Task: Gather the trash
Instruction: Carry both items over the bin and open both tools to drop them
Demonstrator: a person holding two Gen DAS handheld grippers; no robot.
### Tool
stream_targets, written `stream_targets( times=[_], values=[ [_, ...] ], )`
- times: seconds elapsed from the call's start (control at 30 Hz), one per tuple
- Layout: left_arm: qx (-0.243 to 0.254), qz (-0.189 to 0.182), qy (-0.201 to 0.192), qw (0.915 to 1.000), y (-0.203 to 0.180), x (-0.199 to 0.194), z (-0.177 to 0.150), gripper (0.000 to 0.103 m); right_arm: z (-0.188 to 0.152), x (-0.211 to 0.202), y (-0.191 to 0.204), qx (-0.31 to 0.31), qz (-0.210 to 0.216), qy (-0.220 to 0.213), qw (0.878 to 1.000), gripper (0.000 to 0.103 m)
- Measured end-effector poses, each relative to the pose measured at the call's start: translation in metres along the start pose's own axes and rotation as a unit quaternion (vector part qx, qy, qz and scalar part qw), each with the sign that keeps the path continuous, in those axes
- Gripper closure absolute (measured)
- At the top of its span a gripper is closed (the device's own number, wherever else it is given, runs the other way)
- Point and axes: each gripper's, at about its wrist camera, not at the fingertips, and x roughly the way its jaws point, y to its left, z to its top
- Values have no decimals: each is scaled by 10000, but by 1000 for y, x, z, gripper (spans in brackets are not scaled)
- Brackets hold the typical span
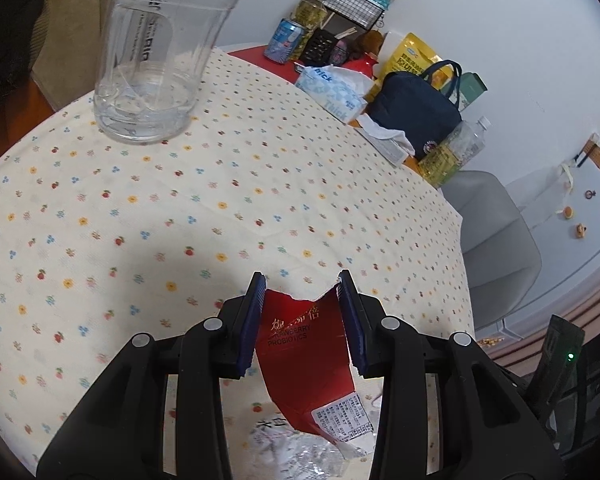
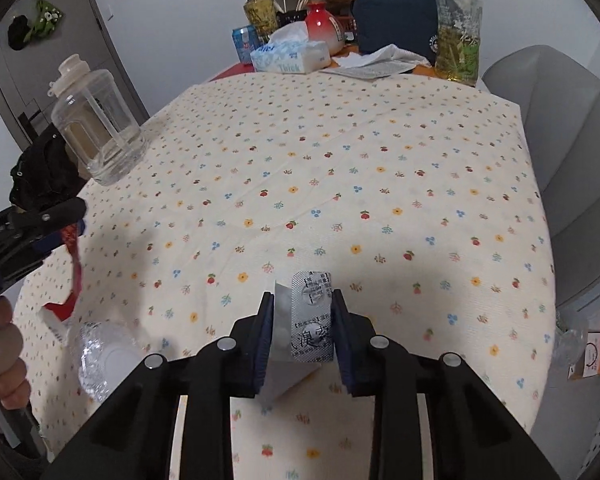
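The lower end of the torn red foil wrapper (image 1: 300,344) is cut off behind the left gripper (image 1: 303,312), whose blue pads are clamped on its edges. A silver blister pack (image 2: 311,320) with white paper is pinched in the right gripper (image 2: 300,334). Both tools are tilted down over the floral tablecloth (image 2: 340,184); crumpled clear plastic (image 2: 100,356) is seen blurred below.

Home dining room: flowered tablecloth (image 2: 340,152), tissue box (image 2: 290,56)
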Motion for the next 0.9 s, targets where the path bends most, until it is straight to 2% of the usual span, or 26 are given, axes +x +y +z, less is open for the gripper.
stream_targets(
  times=[0.47,0.9],
  values=[
    [437,-502,241,9975,-73,12,-30,66,-40,-81,-25,278,133,-631,9975,75],
    [1089,-860,696,9879,-153,38,-70,66,-90,-122,-105,1240,-97,-898,9882,74]
  ],
)
